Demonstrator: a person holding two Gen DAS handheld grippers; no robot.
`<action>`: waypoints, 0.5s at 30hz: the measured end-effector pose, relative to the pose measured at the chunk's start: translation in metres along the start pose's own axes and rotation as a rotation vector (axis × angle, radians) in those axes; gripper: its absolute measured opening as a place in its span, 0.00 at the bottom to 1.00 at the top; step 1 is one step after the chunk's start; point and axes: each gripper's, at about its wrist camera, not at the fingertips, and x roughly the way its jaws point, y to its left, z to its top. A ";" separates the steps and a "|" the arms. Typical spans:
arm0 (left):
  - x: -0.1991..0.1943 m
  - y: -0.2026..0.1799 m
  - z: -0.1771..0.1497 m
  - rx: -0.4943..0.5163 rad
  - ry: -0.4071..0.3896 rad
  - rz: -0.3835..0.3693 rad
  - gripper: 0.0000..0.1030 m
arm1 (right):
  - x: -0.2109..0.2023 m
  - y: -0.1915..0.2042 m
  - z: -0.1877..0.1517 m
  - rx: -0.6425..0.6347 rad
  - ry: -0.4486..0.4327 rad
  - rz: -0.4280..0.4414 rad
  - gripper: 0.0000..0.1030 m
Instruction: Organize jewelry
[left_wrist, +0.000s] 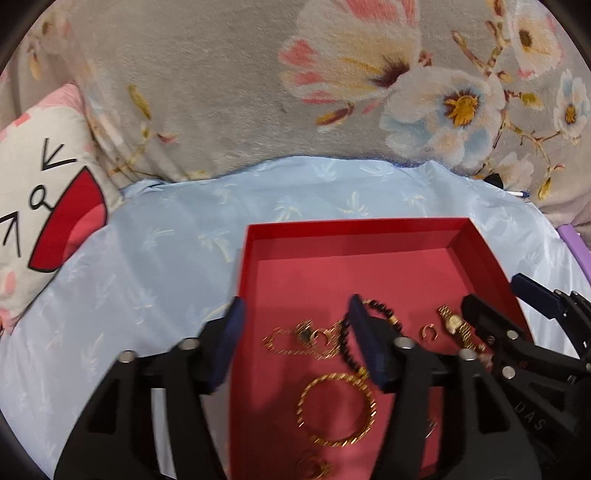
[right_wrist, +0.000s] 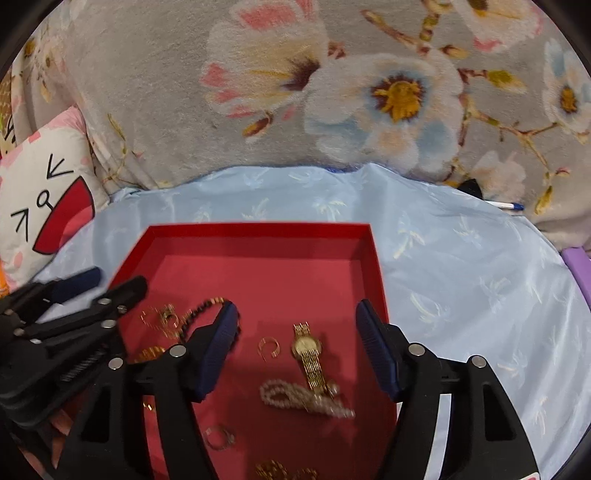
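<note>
A shallow red tray (left_wrist: 354, 227) was set on pale blue cloth (left_wrist: 166, 236), with a grey flowered blanket (left_wrist: 207, 92) bunched along the far side and a cartoon-face cushion (left_wrist: 40, 206) at the far left. The jewelry was gathered loose in the near half of the tray, presumably so that it could be sorted in one place: a gold bangle (left_wrist: 338, 406), a black bead strand (left_wrist: 347, 339) lying across a fine gold chain (left_wrist: 291, 341), a gold watch (right_wrist: 308, 354) beside a small open ring (right_wrist: 269, 347), and a pearl strand (right_wrist: 303, 400) touching the watch band. The left gripper (left_wrist: 295, 339) was held over the tray's left wall, jaws wide apart, nothing between the pads. The right gripper (right_wrist: 295, 347) was held with its jaws spread either side of the watch and ring, neither gripped, likely readied for a pick
</note>
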 end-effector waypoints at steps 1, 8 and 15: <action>-0.003 0.000 -0.005 0.013 -0.003 0.011 0.61 | 0.000 0.000 -0.005 -0.003 0.005 -0.013 0.65; 0.002 -0.010 -0.036 0.098 0.066 0.079 0.61 | -0.004 -0.003 -0.018 0.036 0.019 -0.037 0.66; -0.006 0.011 -0.042 -0.042 0.082 0.025 0.61 | 0.003 -0.002 -0.016 0.030 0.040 -0.083 0.65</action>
